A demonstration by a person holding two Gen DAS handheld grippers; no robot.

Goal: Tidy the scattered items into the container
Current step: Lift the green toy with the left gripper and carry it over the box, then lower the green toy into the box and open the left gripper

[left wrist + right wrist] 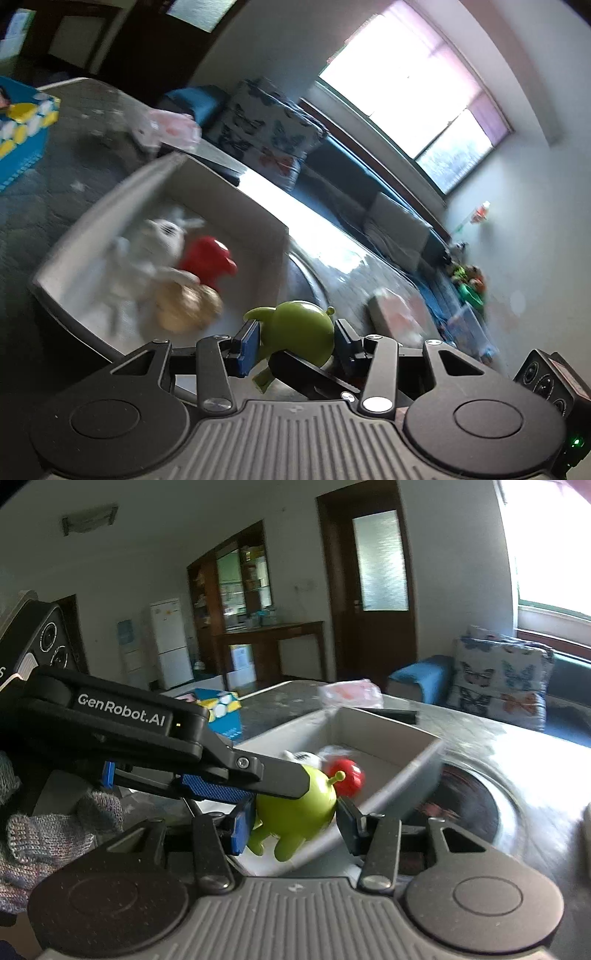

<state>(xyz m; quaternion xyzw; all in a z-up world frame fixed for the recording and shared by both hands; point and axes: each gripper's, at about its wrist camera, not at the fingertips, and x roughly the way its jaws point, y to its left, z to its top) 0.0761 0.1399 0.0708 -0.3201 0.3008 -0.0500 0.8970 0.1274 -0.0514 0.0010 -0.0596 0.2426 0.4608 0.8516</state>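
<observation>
A green toy figure with antennae [297,330] [295,812] is held between both grippers at once, above the near edge of the grey box [110,192] [406,771]. My left gripper [295,339] is shut on its body. My right gripper [295,823] is shut on it too; the left gripper's finger [273,775] crosses in from the left over the toy. Inside the box lie a white plush toy [155,243] [303,757], a red toy [207,258] [347,771] and a tan round toy [188,306].
The box sits on a dark marbled table [55,177] [498,738]. A blue and yellow box [18,129] [221,709] and a pink-white packet [166,129] [351,694] lie beyond it. A round dark inset [461,794] lies right of the box. A blue sofa with a butterfly cushion [498,675] stands behind.
</observation>
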